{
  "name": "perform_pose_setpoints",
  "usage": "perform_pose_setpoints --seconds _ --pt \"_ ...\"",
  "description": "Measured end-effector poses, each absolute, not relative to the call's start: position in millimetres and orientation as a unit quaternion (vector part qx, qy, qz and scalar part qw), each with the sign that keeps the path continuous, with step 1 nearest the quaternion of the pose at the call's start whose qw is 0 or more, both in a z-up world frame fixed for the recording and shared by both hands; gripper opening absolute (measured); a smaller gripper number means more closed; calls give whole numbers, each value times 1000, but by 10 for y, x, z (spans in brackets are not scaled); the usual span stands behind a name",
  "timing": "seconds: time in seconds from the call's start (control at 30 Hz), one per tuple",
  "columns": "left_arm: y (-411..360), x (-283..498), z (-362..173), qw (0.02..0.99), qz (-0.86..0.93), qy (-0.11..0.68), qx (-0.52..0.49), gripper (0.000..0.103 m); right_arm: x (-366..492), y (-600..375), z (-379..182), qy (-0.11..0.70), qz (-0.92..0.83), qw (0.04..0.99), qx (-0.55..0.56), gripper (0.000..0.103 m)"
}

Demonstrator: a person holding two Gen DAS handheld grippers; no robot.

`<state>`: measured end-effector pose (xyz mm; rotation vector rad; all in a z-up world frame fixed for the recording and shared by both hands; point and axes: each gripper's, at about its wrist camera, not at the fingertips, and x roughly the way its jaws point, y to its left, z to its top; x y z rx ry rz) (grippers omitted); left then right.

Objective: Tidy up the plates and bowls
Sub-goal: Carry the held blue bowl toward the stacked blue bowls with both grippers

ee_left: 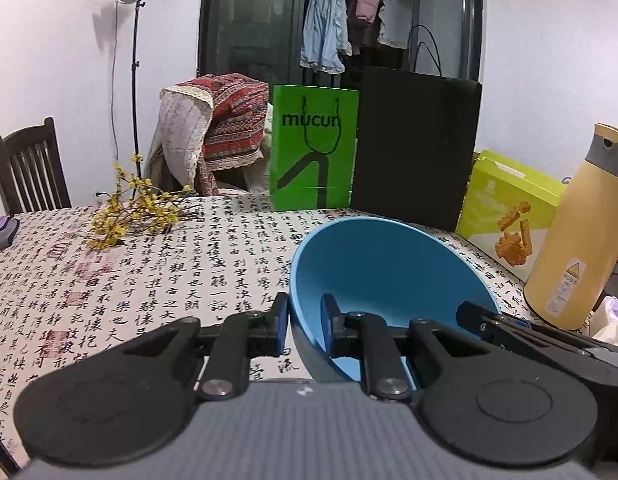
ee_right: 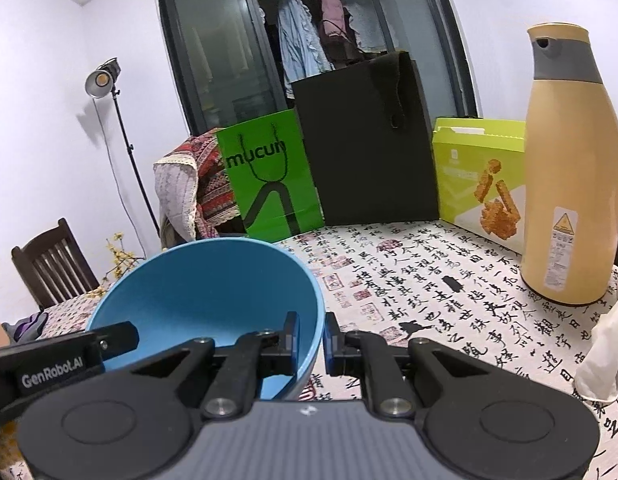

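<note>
Fingers of left gripper (ee_left: pixel 305 322) and right gripper (ee_right: pixel 311 334) clamp opposite rims of blue bowl (ee_left: pixel 385 264), tilted above table (ee_left: pixel 149 264).

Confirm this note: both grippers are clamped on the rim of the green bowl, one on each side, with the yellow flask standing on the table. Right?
Not quite: the bowl is blue, as both wrist views show. The rest holds: left gripper and right gripper clamp opposite sides of its rim, and the yellow flask stands on the table.
</note>
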<state>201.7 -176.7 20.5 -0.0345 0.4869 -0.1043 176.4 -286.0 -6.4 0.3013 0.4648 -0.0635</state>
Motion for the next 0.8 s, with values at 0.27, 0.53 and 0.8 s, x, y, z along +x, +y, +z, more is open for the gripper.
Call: perform_pose_setpoints --seconds 0.27,0.53,0.8 --pt "-1571 1947 212 970 -34 239 -24 17 1766 -2677 -49 231 -11 962 144 12" --pt "-1347 1869 220 971 -9 237 -32 17 1785 -2478 -17 231 12 963 141 12" --pt "-1107 1766 262 972 19 232 -39 17 1789 -2223 15 233 42 962 134 12"
